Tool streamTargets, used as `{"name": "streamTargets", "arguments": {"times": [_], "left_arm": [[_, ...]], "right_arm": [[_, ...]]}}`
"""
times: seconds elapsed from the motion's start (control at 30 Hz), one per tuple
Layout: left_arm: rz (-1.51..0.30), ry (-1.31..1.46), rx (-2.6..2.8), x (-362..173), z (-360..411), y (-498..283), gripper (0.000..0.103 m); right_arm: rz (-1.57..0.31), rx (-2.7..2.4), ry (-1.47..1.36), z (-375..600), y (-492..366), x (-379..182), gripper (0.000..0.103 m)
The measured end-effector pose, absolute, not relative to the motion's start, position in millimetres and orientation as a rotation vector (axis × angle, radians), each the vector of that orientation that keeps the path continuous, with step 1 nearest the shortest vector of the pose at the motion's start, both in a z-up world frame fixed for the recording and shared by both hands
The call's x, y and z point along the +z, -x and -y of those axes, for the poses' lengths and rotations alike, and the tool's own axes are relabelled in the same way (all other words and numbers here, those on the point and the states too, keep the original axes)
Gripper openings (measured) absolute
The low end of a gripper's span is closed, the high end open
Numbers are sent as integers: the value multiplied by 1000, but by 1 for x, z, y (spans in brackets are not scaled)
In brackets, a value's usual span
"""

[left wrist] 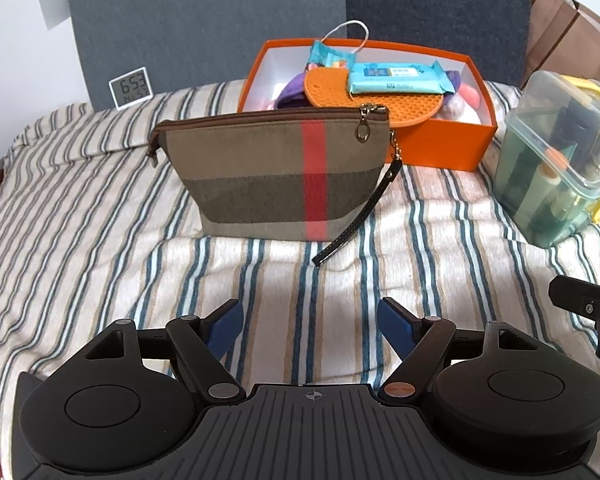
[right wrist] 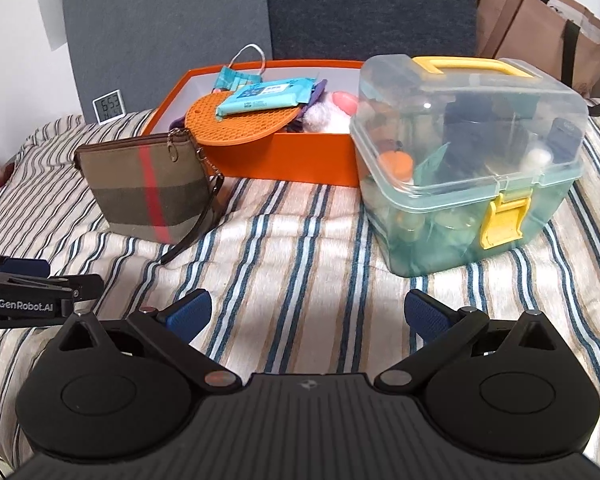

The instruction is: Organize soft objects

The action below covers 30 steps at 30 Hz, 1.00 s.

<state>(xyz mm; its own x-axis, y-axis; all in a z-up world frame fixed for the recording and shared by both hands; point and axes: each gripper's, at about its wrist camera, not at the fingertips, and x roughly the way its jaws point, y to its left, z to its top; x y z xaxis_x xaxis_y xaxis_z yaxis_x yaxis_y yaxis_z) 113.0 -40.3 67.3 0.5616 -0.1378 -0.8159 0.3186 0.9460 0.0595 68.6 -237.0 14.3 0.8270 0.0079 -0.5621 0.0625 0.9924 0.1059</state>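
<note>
left gripper [left wrist: 310, 326] jaws wide, empty | right gripper [right wrist: 308, 316] likewise | risk: upright pouch [left wrist: 276, 172] toppling on soft bed [left wrist: 80, 208] if nudged

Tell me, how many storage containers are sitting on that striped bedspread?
3. A zipped brown plaid fabric pouch stands in front; an open orange cardboard box sits behind it; a clear lidded plastic case with yellow latch is to the right. Others may lie outside view.
</note>
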Motion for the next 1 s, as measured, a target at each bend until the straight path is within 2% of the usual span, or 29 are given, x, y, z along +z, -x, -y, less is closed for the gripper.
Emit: {"name": "streamTargets", "arguments": {"times": [1.0], "left_arm": [[-976,-214,-276,60,40,-114,103]], "right_arm": [[-657,4,-106,225,-72,5,103]]}}
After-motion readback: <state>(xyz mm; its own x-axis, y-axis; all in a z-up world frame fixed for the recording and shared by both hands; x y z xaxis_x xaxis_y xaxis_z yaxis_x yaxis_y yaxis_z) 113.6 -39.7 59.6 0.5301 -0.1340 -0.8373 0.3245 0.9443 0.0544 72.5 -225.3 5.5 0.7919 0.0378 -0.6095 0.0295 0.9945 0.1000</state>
